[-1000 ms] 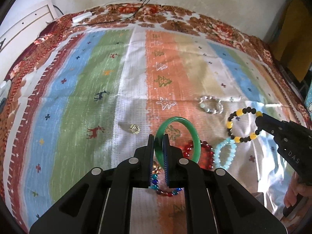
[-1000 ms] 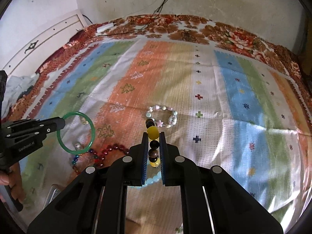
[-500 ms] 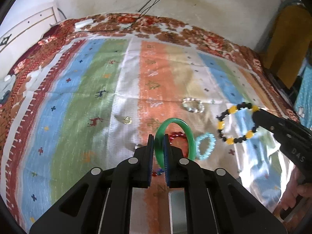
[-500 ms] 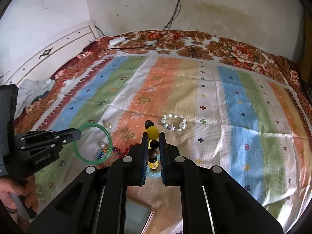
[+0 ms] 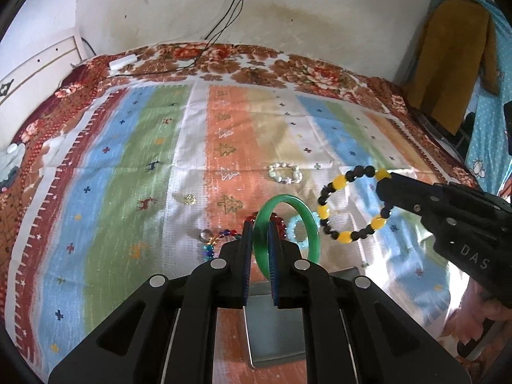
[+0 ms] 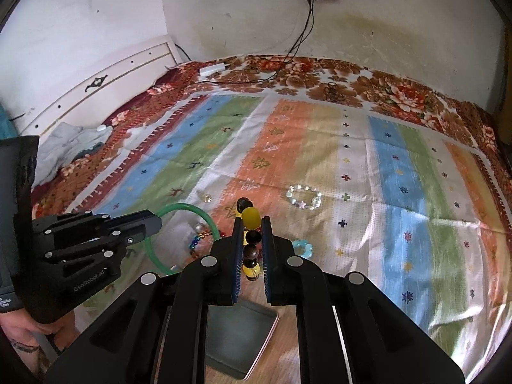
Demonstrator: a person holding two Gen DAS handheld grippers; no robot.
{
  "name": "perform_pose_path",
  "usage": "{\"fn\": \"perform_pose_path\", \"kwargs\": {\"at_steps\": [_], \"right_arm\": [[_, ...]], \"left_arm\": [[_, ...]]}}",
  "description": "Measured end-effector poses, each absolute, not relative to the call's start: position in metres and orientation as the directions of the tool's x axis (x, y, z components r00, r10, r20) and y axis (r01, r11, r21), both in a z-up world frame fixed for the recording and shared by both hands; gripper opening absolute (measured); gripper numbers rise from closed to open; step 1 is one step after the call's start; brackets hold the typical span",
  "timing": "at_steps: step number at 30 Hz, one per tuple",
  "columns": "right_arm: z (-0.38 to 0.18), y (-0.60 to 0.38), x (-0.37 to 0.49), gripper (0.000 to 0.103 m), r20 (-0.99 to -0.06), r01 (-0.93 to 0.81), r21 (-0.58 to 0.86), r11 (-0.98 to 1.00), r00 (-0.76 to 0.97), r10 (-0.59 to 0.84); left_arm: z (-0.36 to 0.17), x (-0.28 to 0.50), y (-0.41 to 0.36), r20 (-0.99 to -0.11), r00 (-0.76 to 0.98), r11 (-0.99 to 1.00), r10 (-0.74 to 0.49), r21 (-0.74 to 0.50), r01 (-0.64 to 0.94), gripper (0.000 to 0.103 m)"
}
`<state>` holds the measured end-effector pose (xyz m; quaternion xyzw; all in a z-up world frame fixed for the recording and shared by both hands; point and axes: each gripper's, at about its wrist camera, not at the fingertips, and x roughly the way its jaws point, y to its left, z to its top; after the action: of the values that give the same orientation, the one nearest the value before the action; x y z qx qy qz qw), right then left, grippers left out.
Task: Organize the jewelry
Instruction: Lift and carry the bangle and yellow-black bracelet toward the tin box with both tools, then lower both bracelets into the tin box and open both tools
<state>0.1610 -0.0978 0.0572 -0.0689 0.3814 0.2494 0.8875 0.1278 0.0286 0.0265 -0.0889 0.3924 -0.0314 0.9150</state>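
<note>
Nearest, a flat grey metal tray lies on the bed's striped woven cloth. Above it the left tongs pinch the rim of a smooth green glassy bangle, held clear of the cloth. It looks stiff, slippery and likely brittle, so a firm rim grip suits it. To the right, the right tongs pinch a yellow-and-black beaded bracelet, also held in the air. It probably hangs loose and light, best held on several beads. Just beyond lie a red bead bracelet, a pale blue bracelet and a multicoloured strand. Farther off rests a white pearly bracelet.
</note>
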Motion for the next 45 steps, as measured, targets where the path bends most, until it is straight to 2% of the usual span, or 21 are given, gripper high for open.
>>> {"fn": "perform_pose_path", "kwargs": {"at_steps": [24, 30, 32, 33, 34, 35, 41, 45], "right_arm": [[0.053, -0.102, 0.104, 0.012, -0.742, -0.513, 0.104, 0.852, 0.53, 0.41], [0.043, -0.103, 0.102, 0.012, -0.77, -0.523, 0.141, 0.84, 0.476, 0.425], [0.04, -0.102, 0.103, 0.015, -0.773, -0.522, 0.154, 0.839, 0.465, 0.431], [0.039, -0.103, 0.104, 0.028, -0.777, -0.513, 0.159, 0.844, 0.463, 0.427], [0.037, -0.104, 0.106, 0.043, -0.779, -0.509, 0.159, 0.846, 0.462, 0.424], [0.033, -0.106, 0.109, 0.046, -0.783, -0.5, 0.148, 0.853, 0.467, 0.41], [0.037, -0.119, 0.119, 0.046, -0.78, -0.477, 0.146, 0.867, 0.483, 0.397], [0.039, -0.134, 0.132, 0.046, -0.772, -0.458, 0.168, 0.873, 0.489, 0.405]], "left_arm": [[0.04, 0.077, 0.008, -0.703, 0.701, 0.99, -0.122, -0.14, 0.032, 0.009], [0.028, 0.074, 0.006, -0.733, 0.667, 0.989, -0.135, -0.14, 0.047, 0.01], [0.023, 0.076, 0.004, -0.749, 0.645, 0.987, -0.152, -0.153, 0.056, 0.011], [0.022, 0.077, 0.004, -0.751, 0.643, 0.987, -0.15, -0.152, 0.053, 0.011], [0.022, 0.078, 0.005, -0.752, 0.644, 0.988, -0.14, -0.147, 0.044, 0.017], [0.022, 0.078, 0.007, -0.752, 0.646, 0.989, -0.131, -0.145, 0.031, 0.019], [0.024, 0.081, 0.025, -0.771, 0.633, 0.991, -0.066, -0.123, -0.047, 0.029], [0.039, 0.089, 0.026, -0.774, 0.633, 0.995, -0.022, -0.077, -0.06, 0.041]]}}
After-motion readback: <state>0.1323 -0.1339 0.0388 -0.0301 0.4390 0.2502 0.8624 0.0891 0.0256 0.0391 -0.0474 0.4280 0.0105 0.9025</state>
